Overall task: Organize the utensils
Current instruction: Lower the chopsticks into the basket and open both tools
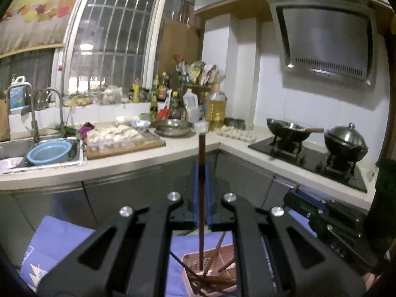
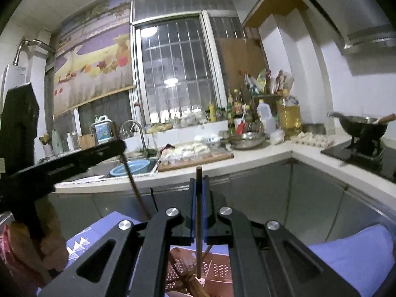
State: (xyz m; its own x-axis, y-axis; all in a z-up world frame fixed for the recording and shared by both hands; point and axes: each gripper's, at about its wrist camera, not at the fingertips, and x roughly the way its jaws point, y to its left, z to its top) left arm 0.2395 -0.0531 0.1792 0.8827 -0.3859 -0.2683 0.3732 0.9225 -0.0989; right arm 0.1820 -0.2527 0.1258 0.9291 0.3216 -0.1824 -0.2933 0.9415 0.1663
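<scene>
Each gripper (image 1: 203,173) (image 2: 198,193) (blue-padded) pinches one upright chopstick (image 1: 201,198) (image 2: 198,210) above the basket (image 1: 190,259).

basket (image 1: 190,262) on cloth (image 1: 61,242); chopsticks (image 1: 212,281) in basket; counter (image 1: 153,156) behind

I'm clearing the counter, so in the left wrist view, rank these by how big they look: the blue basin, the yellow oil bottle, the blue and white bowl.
Largest to smallest, as they look:
1. blue basin
2. yellow oil bottle
3. blue and white bowl
The basin sits nearer the camera, so its lead over the bottle is unsure.
</scene>
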